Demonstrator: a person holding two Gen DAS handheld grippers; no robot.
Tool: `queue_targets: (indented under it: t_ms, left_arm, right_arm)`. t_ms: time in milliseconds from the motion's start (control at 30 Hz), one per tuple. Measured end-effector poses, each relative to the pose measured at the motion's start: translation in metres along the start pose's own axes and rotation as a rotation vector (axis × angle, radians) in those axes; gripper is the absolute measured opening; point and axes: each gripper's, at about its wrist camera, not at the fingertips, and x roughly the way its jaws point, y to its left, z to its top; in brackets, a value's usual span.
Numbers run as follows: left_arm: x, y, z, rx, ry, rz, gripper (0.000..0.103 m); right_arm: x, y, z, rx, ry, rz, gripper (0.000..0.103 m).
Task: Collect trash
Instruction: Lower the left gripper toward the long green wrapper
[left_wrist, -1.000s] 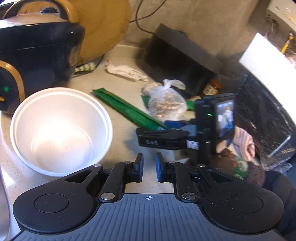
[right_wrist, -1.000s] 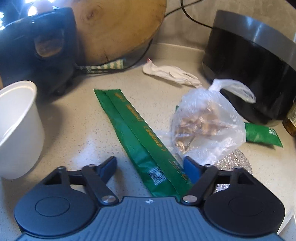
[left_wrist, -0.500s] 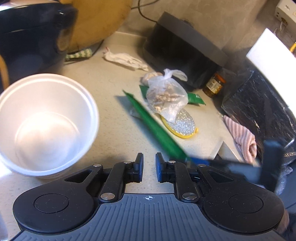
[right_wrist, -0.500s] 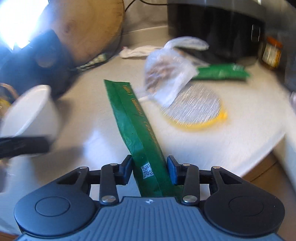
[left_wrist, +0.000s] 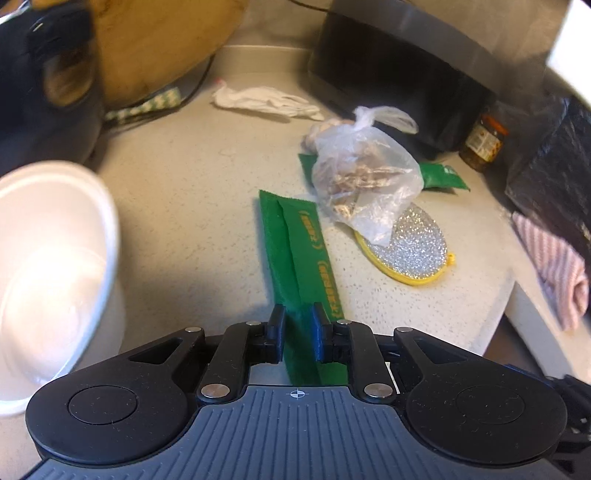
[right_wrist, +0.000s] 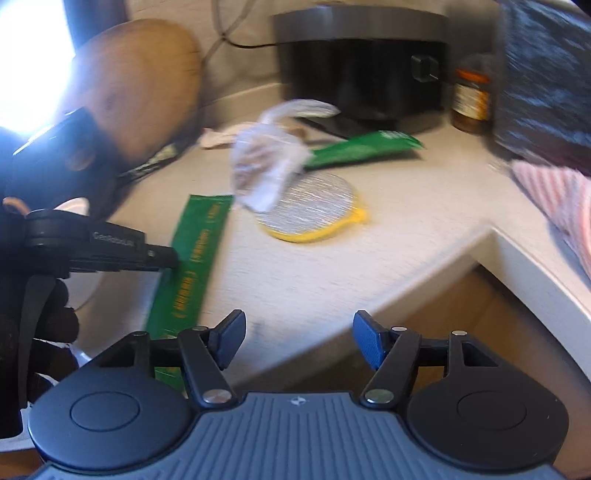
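Handover complete: the left gripper (left_wrist: 298, 325) now pinches the long green foil wrapper (left_wrist: 295, 243) as the right gripper (right_wrist: 298, 339), newly spread, lets go above the counter (left_wrist: 184, 206).

Both wrist views look low and close across the tabletop (left_wrist: 192, 206), sharing the green wrapper (left_wrist: 299, 258) (right_wrist: 195, 254) mid-frame.
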Motion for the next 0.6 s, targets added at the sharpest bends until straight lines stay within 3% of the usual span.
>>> queue_targets:
  t_ms: [167,600]
  left_arm:
    - [0.008,-0.026,-0.005,0.181,0.0,0.09,0.019]
    - [-0.012,-0.032,0.003,0.15,-0.019,0.05,0.019]
  right_arm:
    - [0.009,-0.015,-0.009,0.047,0.031,-0.019,0.066]
    - [0.022,-0.03,-0.009,0.069,0.035,-0.049,0.072]
